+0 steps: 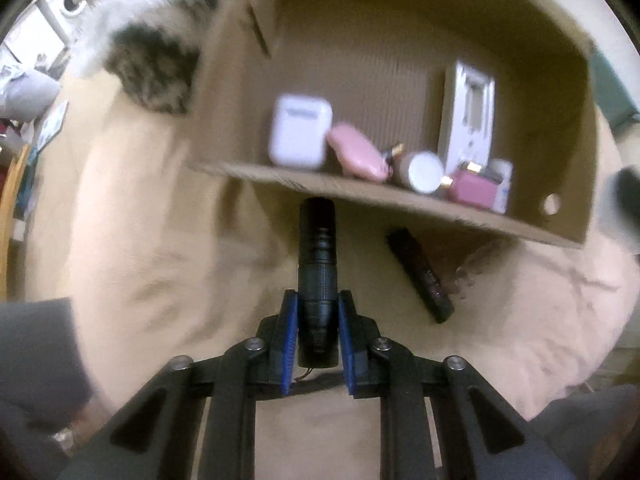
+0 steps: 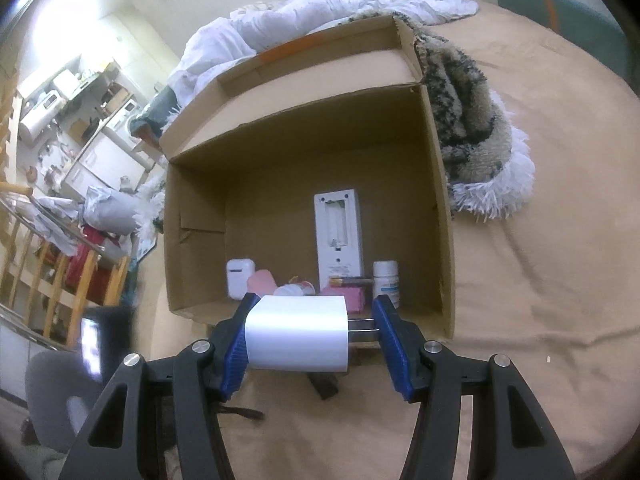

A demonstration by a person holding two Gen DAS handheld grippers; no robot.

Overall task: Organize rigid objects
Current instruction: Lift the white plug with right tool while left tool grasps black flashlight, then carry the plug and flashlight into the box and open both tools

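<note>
Cardboard box (image 2: 436,208) sits on tan bedspread (image 2: 540,280) beside shaggy blanket (image 2: 468,120).

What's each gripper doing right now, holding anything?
Left gripper: closed on a black flashlight.
Right gripper: closed on a white plug adapter, gripped lengthwise.

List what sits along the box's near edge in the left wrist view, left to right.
White earbud case → pink case → white-capped jar → pink box. All lie inside the cardboard box.
</note>
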